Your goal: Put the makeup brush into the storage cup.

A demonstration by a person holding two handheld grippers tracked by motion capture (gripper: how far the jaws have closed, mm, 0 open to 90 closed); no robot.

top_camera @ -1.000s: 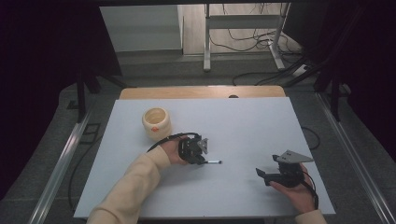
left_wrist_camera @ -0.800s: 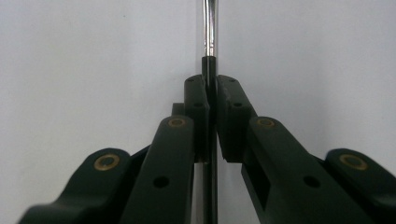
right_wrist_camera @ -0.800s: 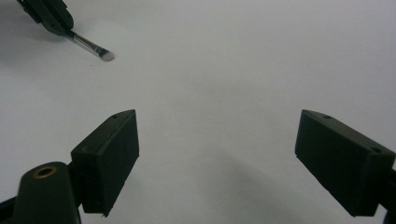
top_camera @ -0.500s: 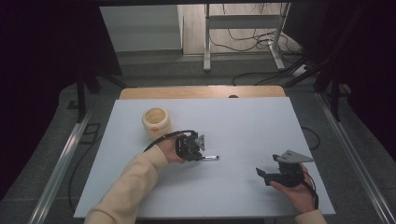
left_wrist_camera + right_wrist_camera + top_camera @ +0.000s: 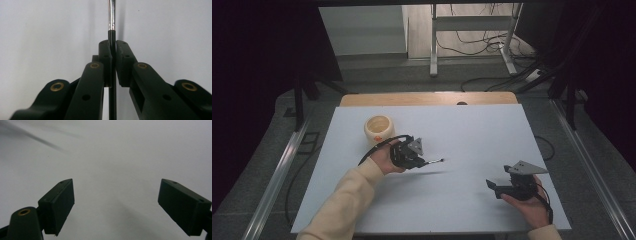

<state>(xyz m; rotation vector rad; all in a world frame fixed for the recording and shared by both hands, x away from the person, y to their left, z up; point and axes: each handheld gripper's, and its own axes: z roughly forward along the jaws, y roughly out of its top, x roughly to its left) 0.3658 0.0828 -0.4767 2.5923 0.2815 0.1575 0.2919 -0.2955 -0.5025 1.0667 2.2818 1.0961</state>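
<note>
1 thin rod sits clamped in the left gripper's fingers, lifted off the worktop; the cup awaits. Right gripper's fingers stand apart.

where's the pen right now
In the high view the pen is left of the table's middle, clamped in the left gripper and sticking out to the right above the tabletop, a little in front of the cream cup.
</note>
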